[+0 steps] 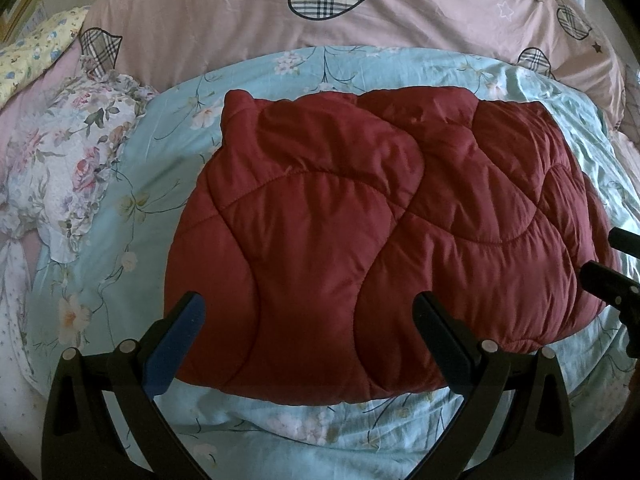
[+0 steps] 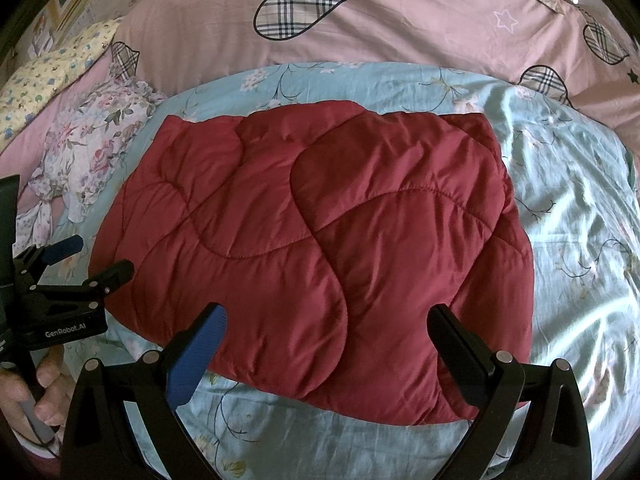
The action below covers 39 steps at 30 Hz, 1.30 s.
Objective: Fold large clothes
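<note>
**Both grippers wide open over a folded red quilted garment**

The red quilted garment lies folded in a puffy block on the light blue floral sheet, straight ahead of both tools. The right wrist view alone shows a hand gripping the left tool's handle. The left wrist view shows just the right tool's black tips at its right edge. Left gripper: jaws spread wide, holding nothing, hanging over the garment's near edge. Right gripper: the same, wide apart, empty. Beyond the garment, a pink duvet with plaid hearts.
</note>
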Available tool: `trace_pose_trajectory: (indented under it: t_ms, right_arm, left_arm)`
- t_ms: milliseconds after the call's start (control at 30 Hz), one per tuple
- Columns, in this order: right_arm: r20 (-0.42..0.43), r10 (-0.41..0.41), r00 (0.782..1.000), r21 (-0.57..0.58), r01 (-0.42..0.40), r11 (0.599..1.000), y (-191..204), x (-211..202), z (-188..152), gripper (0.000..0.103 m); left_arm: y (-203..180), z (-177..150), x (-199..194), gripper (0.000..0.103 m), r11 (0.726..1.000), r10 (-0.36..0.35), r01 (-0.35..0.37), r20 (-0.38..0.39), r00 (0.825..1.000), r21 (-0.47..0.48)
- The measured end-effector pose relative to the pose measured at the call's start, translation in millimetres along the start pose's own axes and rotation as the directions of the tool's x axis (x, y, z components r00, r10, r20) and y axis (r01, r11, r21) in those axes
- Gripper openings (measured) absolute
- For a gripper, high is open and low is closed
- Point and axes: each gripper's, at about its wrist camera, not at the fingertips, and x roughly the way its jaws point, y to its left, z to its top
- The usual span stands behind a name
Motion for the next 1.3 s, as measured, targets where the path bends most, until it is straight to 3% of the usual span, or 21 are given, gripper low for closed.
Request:
trace_pose_trajectory:
  t_ms: [967, 1300]
  right_arm:
    - [-0.008, -0.002, 1.0, 0.025, 0.002, 1.0, -8.2, 5.3, 1.9, 0.101]
    - [-0.009, 0.019, 1.0, 0.032, -0.019, 0.999, -9.9, 9.1, -0.7, 0.101]
  left_arm:
    - [0.9, 2.6, 6.5, 0.103, 1.0, 0.021, -0.021, -0.004, 1.0, -0.01]
    - [-2.0, -0.6, 5.1, 0.103, 1.0, -0.019, 0.019, 0.0, 1.0, -0.015]
